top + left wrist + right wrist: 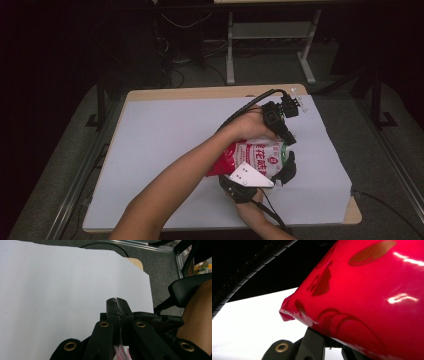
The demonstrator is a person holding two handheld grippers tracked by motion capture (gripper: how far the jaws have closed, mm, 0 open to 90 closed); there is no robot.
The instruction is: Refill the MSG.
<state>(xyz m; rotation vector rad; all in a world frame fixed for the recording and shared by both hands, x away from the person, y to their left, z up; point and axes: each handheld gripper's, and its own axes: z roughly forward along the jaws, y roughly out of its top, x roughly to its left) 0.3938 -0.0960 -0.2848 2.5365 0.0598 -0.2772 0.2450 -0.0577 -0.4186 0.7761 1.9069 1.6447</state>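
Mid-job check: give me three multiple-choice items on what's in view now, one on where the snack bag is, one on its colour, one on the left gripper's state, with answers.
1. Where is the snack bag?
A. Lying flat at the table's far left corner
B. Held up between the two grippers over the white sheet
C. On the floor beside the table

2. What is the bag's main colour?
A. Red, with a white and green printed area
B. Blue
C. Plain black

3. How do the left gripper's jaws stand?
A. Wide open with nothing between them
B. Pressed together on a thin edge of the bag
C. Resting flat on the sheet

Answers:
1 B, the high view shows it raised between the left gripper and the right gripper.
2 A, red shows in the high view and the right gripper view.
3 B, the left gripper view shows the jaws closed on a film edge.
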